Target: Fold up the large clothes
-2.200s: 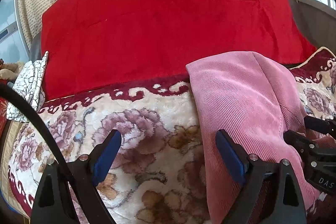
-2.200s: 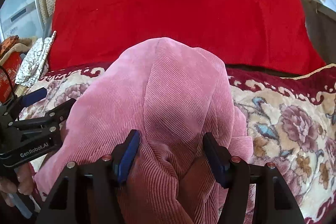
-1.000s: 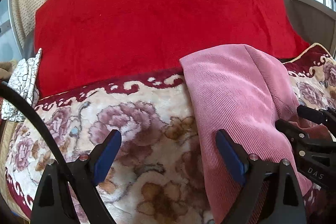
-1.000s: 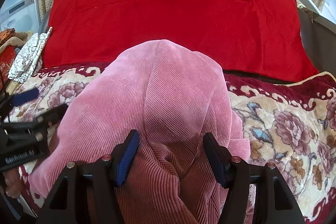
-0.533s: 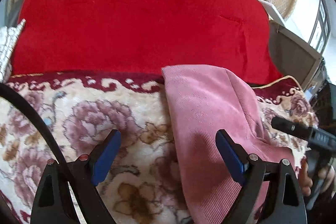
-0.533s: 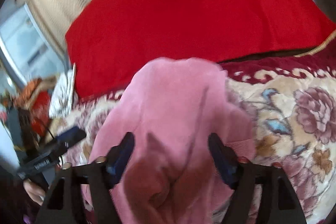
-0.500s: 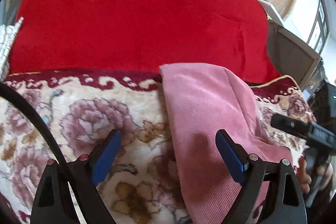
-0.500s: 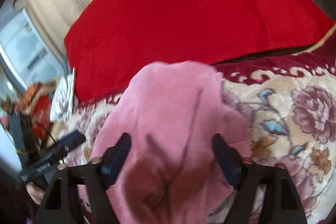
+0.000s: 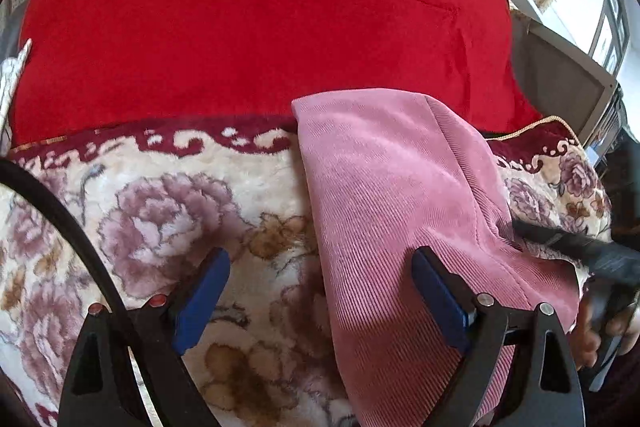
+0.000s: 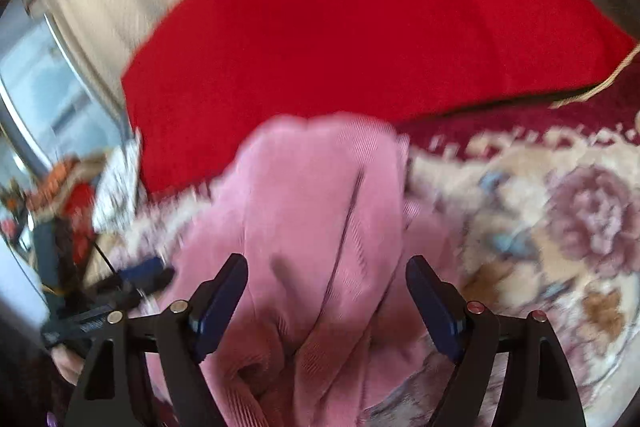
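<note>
One pink corduroy garment [image 9: 392, 195] lay folded lengthwise on the floral blanket [image 9: 168, 195] (red blanket [image 9: 256, 15] behind), while both left tongs [image 9: 320, 301] and right tongs [image 10: 326, 301] hovered spread wide, gripping nothing.

Left of the pink corduroy garment [image 9: 400, 211], the floral blanket [image 9: 168, 211] lies bare, giving a hand-held gripper open room between the garment's left edge and the black cable [image 9: 60, 219] curving across the near left. The red cushion [image 9: 256, 19] walls off the far side, and the right hand-held gripper [image 9: 576, 247] crowds the garment's right edge.
</note>
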{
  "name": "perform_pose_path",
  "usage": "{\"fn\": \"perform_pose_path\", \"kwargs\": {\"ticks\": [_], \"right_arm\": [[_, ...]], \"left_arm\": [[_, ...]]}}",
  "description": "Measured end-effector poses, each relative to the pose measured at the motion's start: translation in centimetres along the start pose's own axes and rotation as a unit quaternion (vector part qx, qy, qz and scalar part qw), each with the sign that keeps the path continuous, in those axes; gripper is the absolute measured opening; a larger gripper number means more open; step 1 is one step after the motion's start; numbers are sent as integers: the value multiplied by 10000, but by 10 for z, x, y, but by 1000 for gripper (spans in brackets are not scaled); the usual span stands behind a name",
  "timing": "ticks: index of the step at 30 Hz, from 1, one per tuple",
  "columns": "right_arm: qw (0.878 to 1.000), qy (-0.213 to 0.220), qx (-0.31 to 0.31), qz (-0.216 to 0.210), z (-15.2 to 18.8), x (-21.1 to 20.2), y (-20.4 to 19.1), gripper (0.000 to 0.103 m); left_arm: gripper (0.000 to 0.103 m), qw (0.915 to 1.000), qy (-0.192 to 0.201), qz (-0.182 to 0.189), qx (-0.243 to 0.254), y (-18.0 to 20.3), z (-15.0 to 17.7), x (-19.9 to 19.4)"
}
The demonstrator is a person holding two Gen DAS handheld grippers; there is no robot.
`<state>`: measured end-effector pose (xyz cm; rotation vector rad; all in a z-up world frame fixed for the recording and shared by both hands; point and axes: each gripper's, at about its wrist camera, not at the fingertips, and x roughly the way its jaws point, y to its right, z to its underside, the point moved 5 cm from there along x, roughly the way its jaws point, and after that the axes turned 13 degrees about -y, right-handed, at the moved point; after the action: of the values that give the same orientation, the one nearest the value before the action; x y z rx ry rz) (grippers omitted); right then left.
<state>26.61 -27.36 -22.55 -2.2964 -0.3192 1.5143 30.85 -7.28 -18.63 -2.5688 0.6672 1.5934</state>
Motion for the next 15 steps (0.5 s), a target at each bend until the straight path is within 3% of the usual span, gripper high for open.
{"fn": "perform_pose_path", "kwargs": {"ticks": [1,4,9,13,15], "right_arm": [[9998,-195,91,25,-1,11,1,78],[9988,-208,372,-252,-13,4,6,78],[9952,388,762,-467,-49,-22,23,78],[9914,-22,1065,-765,-80,6,43,83],[9863,-81,1149,-1181,-90,20,49,83]], "left_arm": [[93,9999,19,-72,71,1,-1,-1],[93,9998,112,-121,74,0,-6,-5],[93,9994,258,-41,-227,-13,-21,-6],[93,9984,146,224,-493,-22,-30,5],[93,9984,62,236,-516,-22,-33,11]]}}
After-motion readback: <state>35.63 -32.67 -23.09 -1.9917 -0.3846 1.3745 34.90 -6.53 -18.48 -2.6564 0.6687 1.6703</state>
